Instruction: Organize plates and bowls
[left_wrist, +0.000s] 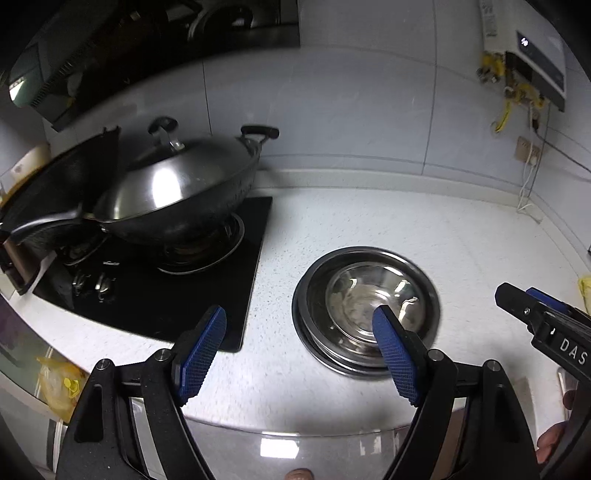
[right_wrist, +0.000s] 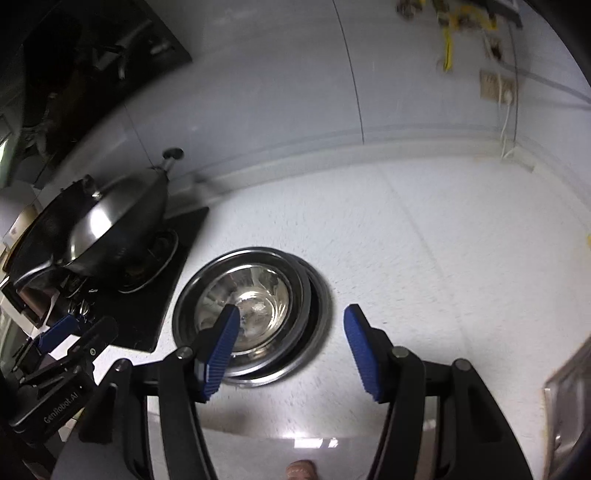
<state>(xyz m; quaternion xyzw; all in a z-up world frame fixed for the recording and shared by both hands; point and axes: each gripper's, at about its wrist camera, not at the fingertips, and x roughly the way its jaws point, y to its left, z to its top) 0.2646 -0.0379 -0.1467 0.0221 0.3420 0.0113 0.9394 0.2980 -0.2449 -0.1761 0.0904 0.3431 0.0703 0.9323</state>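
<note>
Beside the stove (left_wrist: 155, 295), bowl (left_wrist: 364, 302) sits nested in stacked plates (left_wrist: 314, 343) on counter (left_wrist: 461, 236). Both hand-held grippers, left (left_wrist: 303, 354) and right (right_wrist: 290, 350), released, empty. Stacking appears complete.

Left hand-held gripper (left_wrist: 299, 350) (jaws spread) hovers near stacked steel bowls (left_wrist: 365, 310).

the stacked steel dishes (left_wrist: 365, 302) are motion-blurred, their count unclear; the yellow bag (left_wrist: 584, 291) is cut off.
</note>
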